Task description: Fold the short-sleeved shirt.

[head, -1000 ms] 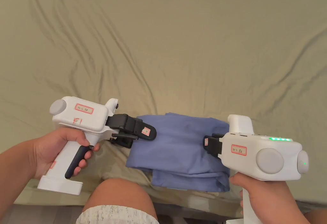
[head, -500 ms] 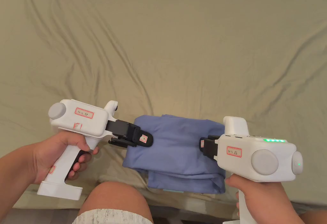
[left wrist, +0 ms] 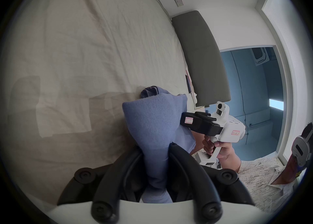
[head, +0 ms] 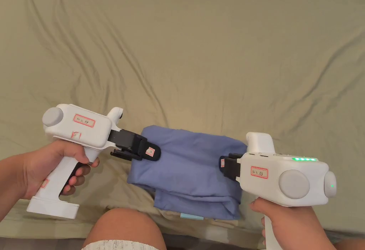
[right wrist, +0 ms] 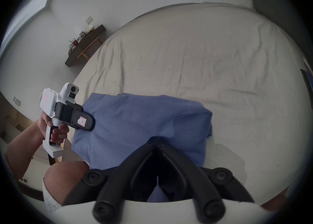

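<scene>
Head view: a knee (head: pixel 123 225) sits nearest, at the bed edge. Just beyond it the blue shirt (head: pixel 185 168), already a compact multi-layer bundle, is held between both tools near the front edge of the bedsheet (head: pixel 199 54). Left gripper (head: pixel 148 151) has its jaws closed on the bundle's left end, cloth bunched between them in the left gripper view. Right gripper (head: pixel 224 164) has its jaws pinched together on the right end. Gripping both ends likely keeps the layers together for carrying or placing. Farther off, wrinkled sheet, then the grey headboard (left wrist: pixel 199 55).
</scene>
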